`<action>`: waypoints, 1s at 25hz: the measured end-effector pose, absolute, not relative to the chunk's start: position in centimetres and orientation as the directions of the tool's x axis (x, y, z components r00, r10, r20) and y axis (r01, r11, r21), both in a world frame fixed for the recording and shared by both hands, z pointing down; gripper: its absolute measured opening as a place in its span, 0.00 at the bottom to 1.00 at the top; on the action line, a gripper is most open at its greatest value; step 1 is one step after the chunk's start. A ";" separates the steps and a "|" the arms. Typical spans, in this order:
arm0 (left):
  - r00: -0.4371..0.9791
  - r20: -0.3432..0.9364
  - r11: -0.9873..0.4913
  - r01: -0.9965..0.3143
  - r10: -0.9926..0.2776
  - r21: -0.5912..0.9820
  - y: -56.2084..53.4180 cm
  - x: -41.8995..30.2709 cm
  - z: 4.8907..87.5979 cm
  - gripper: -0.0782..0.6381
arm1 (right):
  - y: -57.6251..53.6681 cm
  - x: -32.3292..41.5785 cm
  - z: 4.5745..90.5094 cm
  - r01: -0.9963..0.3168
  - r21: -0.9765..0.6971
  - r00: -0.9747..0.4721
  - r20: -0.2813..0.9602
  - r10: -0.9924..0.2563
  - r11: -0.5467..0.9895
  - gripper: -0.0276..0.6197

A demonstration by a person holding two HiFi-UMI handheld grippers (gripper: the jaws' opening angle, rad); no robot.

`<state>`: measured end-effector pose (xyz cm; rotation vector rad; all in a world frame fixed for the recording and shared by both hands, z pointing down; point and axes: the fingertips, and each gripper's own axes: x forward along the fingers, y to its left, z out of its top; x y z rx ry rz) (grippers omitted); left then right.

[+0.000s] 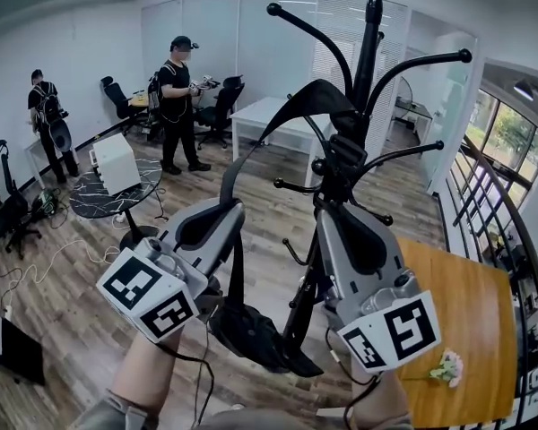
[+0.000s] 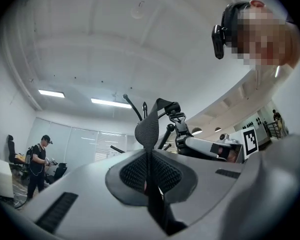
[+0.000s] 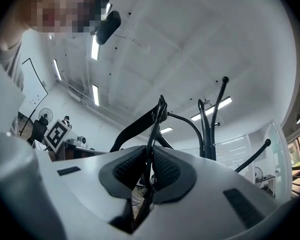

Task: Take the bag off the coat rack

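A black coat rack (image 1: 366, 70) with curved hooks stands in the middle of the head view. A black bag (image 1: 249, 331) hangs low beside its pole. The bag's webbing strap (image 1: 305, 98) loops up to the hooks. My left gripper (image 1: 229, 210) is shut on the strap's left run, which shows as a mesh band (image 2: 146, 131) rising from between the jaws toward the rack (image 2: 132, 106). On the strap close to the pole my right gripper (image 1: 330, 206) is shut; the strap (image 3: 155, 126) runs up from its pads beside the rack (image 3: 210, 129). The right gripper (image 2: 210, 147) also shows in the left gripper view.
A wooden table (image 1: 462, 321) with small flowers stands at the right, next to a glass railing (image 1: 507, 231). Behind the rack is a white desk (image 1: 269, 119). Two people (image 1: 175, 101) (image 1: 47, 119) stand at the back left near office chairs, a white box (image 1: 117, 161) and floor cables.
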<state>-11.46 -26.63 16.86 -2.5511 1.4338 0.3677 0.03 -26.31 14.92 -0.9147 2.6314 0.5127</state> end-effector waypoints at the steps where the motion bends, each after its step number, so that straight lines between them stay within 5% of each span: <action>1: 0.494 -0.306 -0.507 -0.861 -0.814 -0.042 -26.3 -11.8 16.9 0.13 | -26.1 -0.2 14.9 -0.634 0.229 -0.754 -0.396 -0.524 0.738 0.13; 25: 0.148 -0.128 -0.150 -0.989 -0.981 0.002 -21.0 -25.7 25.8 0.13 | -27.3 -13.2 24.1 -0.378 0.141 -0.912 -0.225 -0.342 0.915 0.13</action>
